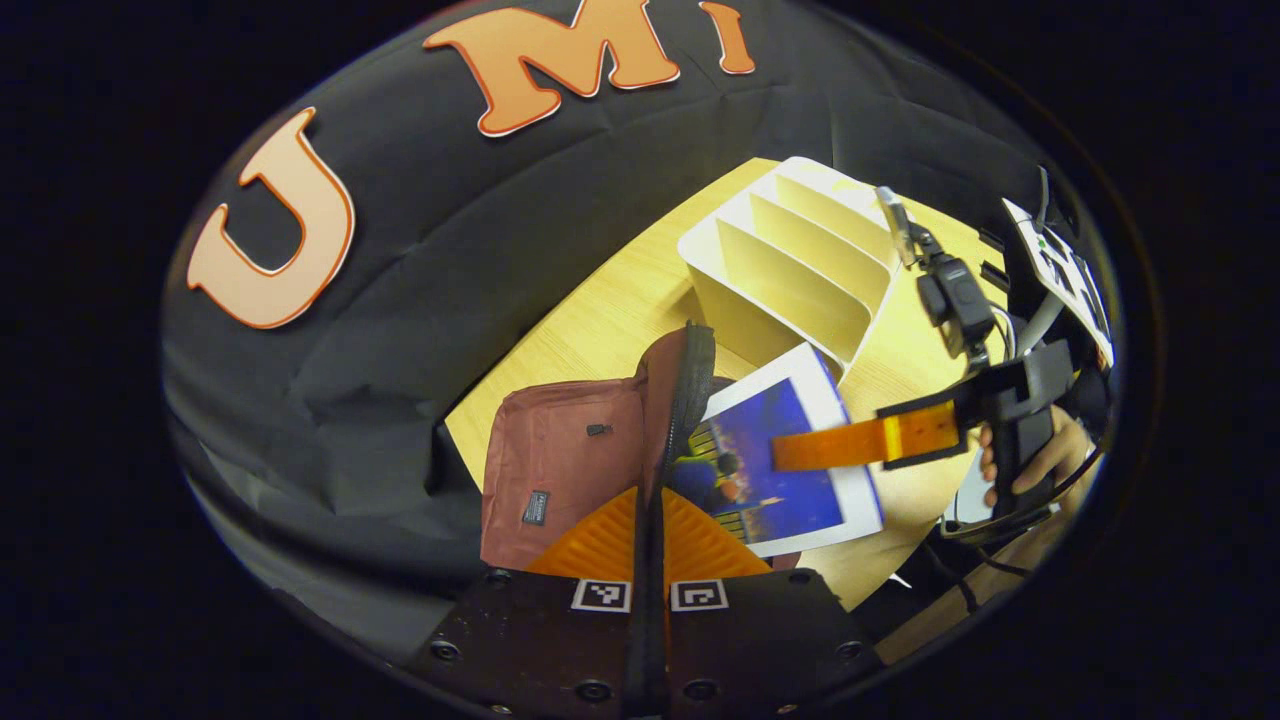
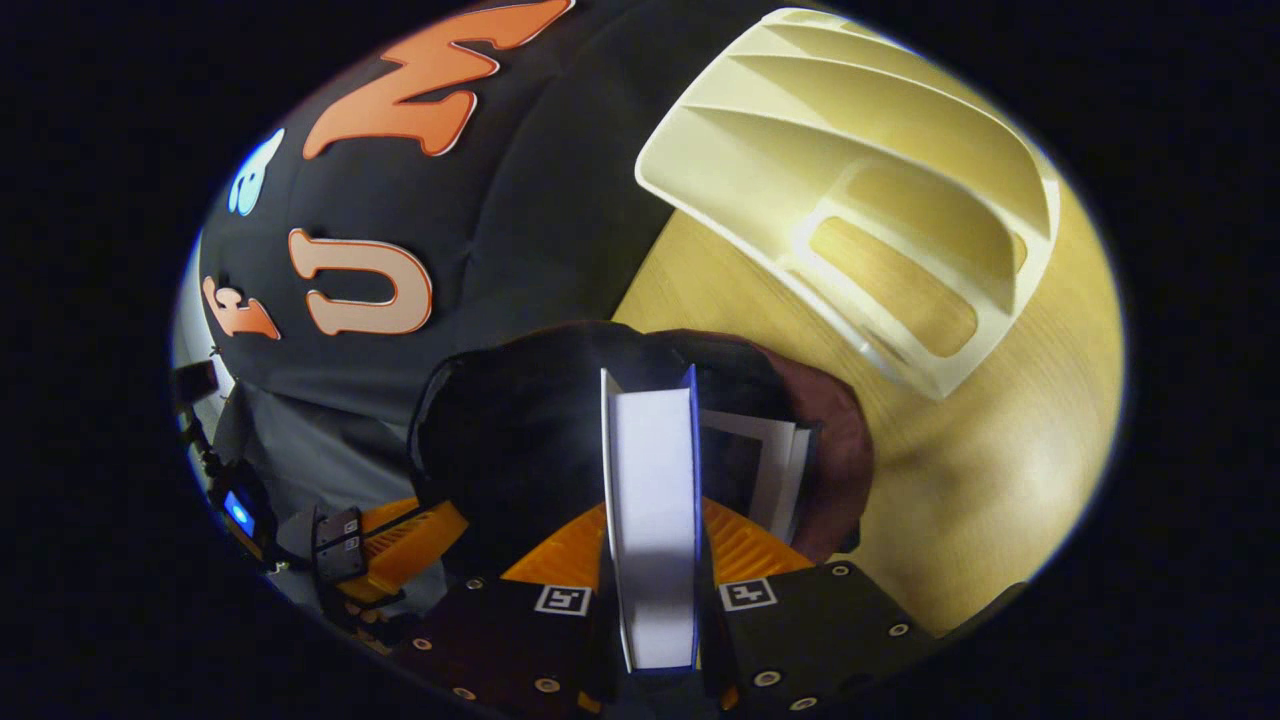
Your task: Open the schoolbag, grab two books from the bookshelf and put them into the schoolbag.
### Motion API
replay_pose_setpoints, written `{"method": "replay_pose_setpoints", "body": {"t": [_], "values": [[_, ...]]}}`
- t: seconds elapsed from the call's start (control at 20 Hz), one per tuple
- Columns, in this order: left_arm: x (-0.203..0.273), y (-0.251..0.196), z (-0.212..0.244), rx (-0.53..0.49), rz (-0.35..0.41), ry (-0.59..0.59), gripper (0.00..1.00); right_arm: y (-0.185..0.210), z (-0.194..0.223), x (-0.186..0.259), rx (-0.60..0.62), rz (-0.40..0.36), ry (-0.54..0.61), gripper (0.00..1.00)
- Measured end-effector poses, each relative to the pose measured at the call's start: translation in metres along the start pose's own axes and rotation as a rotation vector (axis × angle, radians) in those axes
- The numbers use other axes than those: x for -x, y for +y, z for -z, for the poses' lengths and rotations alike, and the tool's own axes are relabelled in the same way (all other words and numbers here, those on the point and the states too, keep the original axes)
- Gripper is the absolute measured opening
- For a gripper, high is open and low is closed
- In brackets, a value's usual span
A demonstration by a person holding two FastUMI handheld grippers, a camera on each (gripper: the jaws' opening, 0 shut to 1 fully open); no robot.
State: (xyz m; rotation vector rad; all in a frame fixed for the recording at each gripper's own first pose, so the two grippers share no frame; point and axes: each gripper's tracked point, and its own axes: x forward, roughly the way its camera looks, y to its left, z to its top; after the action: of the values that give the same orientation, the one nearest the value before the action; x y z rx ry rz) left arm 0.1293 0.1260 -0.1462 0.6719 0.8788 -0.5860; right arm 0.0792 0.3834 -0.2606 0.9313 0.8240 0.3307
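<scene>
The maroon schoolbag (image 1: 560, 450) lies on the table, and my left gripper (image 1: 648, 510) is shut on the black zipper edge of its opening, holding it up. A blue-covered book (image 1: 770, 470) hangs tilted over the opening, with my right gripper (image 1: 850, 445) shut on its far edge. In the right gripper view the same book (image 2: 650, 480) shows edge-on between the fingers of my right gripper (image 2: 650, 530), above the bag's dark mouth (image 2: 520, 430). Another book's white pages (image 2: 775, 465) stand inside the bag. The left gripper (image 2: 390, 550) shows at lower left.
A white slotted bookshelf (image 1: 800, 260) (image 2: 850, 150) with bare slots stands on the yellow wooden table (image 1: 600, 320) (image 2: 1000, 450) just beyond the bag. A hand (image 1: 1040, 460) holds the right gripper. The black cloth wall hangs close behind the table's far edge.
</scene>
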Motion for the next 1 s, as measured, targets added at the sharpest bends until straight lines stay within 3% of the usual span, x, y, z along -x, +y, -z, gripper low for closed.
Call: {"method": "replay_pose_setpoints", "body": {"t": [0.4, 0.65, 0.75, 0.85, 0.95, 1.0], "values": [[0.007, -0.007, -0.002, -0.040, 0.005, -0.024, 0.00, 0.013, 0.015, -0.056, -0.026, 0.035, -0.003, 0.32], [0.006, 0.003, 0.001, -0.009, 0.008, -0.024, 0.00, 0.007, 0.025, -0.055, -0.014, 0.086, 0.051, 0.35], [0.003, 0.008, 0.006, 0.016, 0.007, -0.024, 0.00, -0.009, 0.022, -0.051, 0.013, 0.152, 0.075, 0.44], [0.001, 0.008, 0.010, 0.033, 0.021, -0.025, 0.00, -0.024, 0.029, -0.041, 0.038, 0.216, 0.122, 0.59], [0.001, 0.005, 0.011, 0.039, 0.033, -0.031, 0.00, -0.038, 0.031, -0.027, 0.082, 0.268, 0.169, 0.91], [-0.001, 0.004, 0.010, 0.038, 0.036, -0.033, 0.00, -0.041, 0.032, -0.016, 0.104, 0.283, 0.178, 1.00]]}}
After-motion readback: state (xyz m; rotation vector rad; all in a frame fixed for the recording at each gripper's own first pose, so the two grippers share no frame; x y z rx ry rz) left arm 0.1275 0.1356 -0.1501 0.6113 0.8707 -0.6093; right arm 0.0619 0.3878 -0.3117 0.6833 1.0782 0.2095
